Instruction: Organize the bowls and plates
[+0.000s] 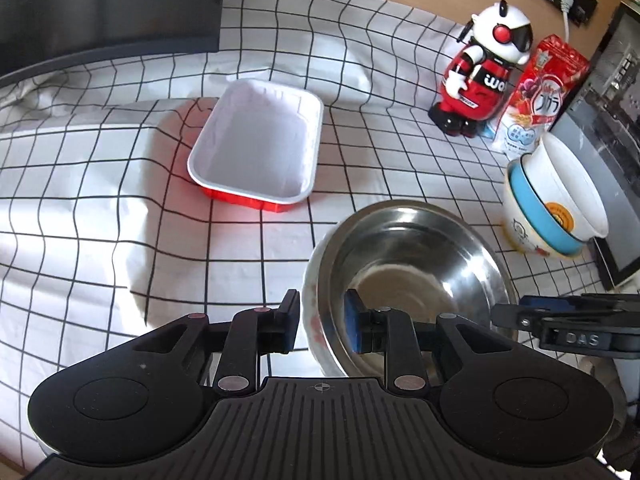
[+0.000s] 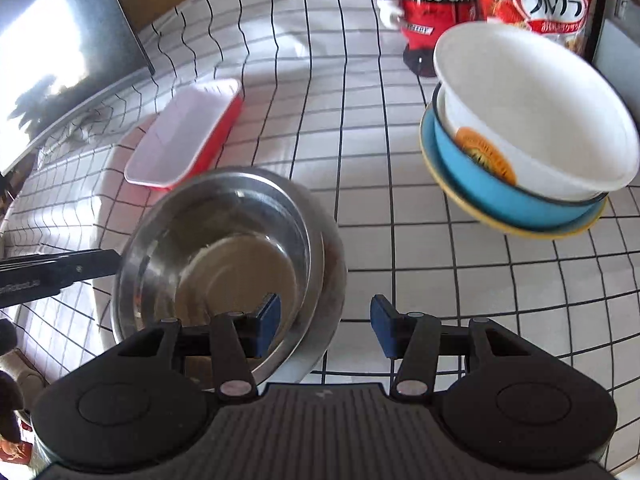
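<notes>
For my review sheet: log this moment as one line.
left gripper: straddles steel bowl rim, grip unclear | right gripper: open, straddling bowl rim | bowl stack: right | red tray: empty
</notes>
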